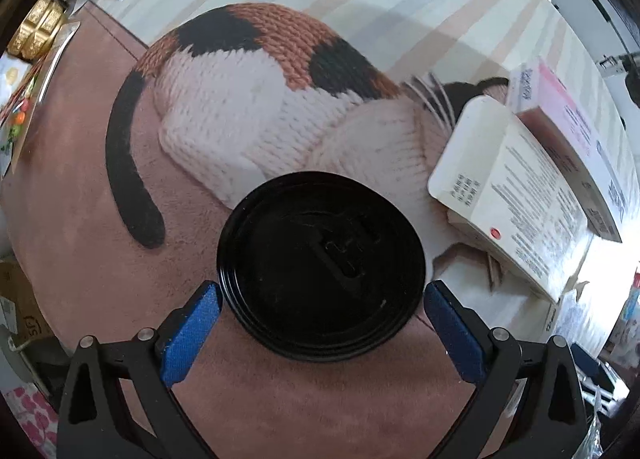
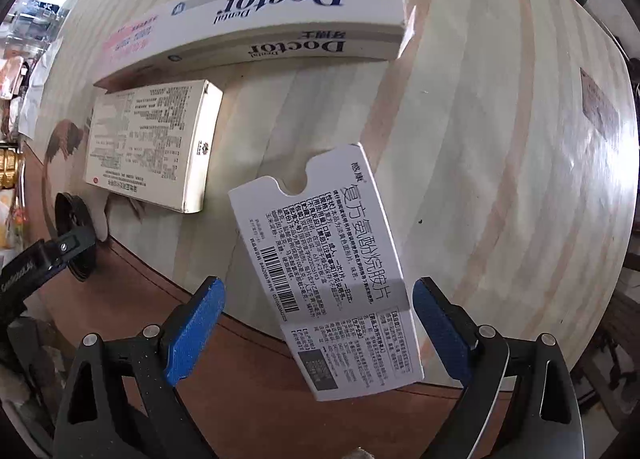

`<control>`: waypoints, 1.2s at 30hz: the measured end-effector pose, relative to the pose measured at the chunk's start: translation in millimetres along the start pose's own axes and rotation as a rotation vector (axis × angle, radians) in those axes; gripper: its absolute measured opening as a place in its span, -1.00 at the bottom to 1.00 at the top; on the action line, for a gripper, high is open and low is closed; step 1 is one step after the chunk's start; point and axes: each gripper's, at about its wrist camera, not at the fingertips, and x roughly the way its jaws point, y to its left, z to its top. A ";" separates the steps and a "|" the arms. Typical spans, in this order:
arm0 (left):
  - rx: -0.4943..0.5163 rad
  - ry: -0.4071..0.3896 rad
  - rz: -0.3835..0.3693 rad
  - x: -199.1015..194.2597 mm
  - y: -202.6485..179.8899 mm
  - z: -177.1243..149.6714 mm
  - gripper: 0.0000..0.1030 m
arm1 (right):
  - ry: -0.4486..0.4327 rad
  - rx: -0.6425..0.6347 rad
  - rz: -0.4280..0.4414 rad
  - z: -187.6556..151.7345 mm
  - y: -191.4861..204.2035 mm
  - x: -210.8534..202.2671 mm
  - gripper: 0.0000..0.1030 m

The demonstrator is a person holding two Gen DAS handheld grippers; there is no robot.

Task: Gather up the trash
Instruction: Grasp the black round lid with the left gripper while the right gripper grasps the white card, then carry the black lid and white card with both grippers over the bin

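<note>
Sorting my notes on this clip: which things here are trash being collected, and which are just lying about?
Trash:
round black plastic lid
white medicine box with barcode
cream medicine box
long white "Doctor" toothpaste box

Lying about:
knitted calico cat
gold packet
</note>
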 end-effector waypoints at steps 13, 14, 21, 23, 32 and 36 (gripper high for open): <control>0.000 -0.084 0.015 -9.9 10.0 7.7 0.70 | -0.047 -0.004 -0.057 7.3 -28.9 37.6 0.58; 0.003 -0.087 0.017 -11.0 9.6 7.5 0.70 | -0.051 -0.004 -0.055 5.5 -29.4 37.7 0.58; 0.070 -0.160 0.068 -36.5 -7.7 -27.2 0.70 | -0.082 -0.028 -0.029 -14.8 -25.8 21.8 0.57; 0.088 -0.180 0.080 -43.5 -10.3 -37.7 0.70 | -0.090 -0.033 -0.024 -22.0 -25.1 18.9 0.57; 0.085 -0.239 0.041 -87.4 7.5 -100.0 0.70 | -0.136 -0.056 0.018 -49.4 -16.2 -7.8 0.57; 0.068 -0.269 0.015 -100.8 30.7 -127.1 0.70 | -0.161 -0.081 0.044 -75.2 -1.3 -24.7 0.57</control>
